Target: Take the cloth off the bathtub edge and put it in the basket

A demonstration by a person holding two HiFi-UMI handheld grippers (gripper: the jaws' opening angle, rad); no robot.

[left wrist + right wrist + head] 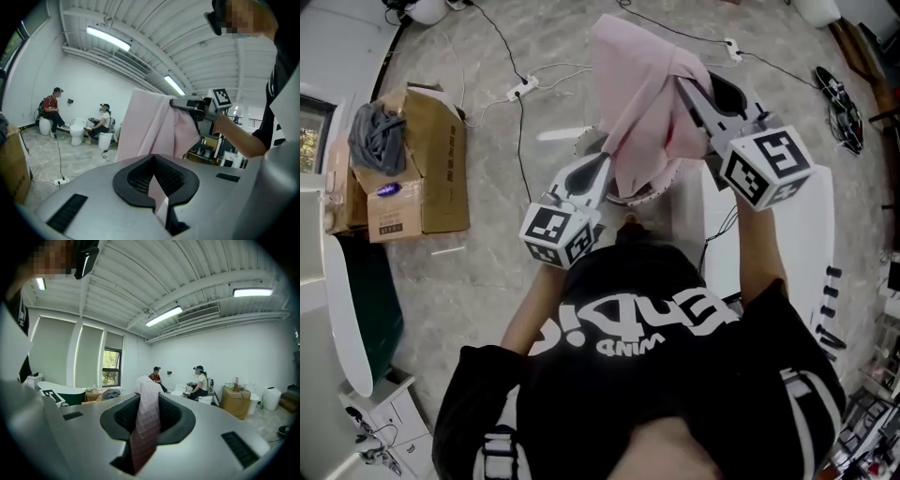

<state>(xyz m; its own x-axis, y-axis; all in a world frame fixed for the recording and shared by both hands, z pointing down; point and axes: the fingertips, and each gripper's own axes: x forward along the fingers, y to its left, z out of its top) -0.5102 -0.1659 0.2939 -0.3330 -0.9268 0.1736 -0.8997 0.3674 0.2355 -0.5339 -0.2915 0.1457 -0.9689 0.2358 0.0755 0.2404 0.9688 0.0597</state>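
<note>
A pink cloth [642, 103] hangs in the air in front of me, held between both grippers. My right gripper [687, 90] is raised and shut on the cloth's top edge; in the right gripper view a strip of the cloth [146, 423] runs between its jaws. My left gripper [604, 165] is lower and shut on a lower corner, where a sliver of pink cloth [158, 194] shows between its jaws. Under the cloth a white perforated basket [654, 194] stands on the floor, mostly hidden. The white bathtub [818, 239] lies to the right.
A cardboard box [422, 173] with a grey cloth [377, 136] in it stands at the left. A power strip [522, 89] and cables cross the marbled floor. A second tub [352, 314], green inside, lies at the far left. Two people [54, 110] sit by toilets at the far wall.
</note>
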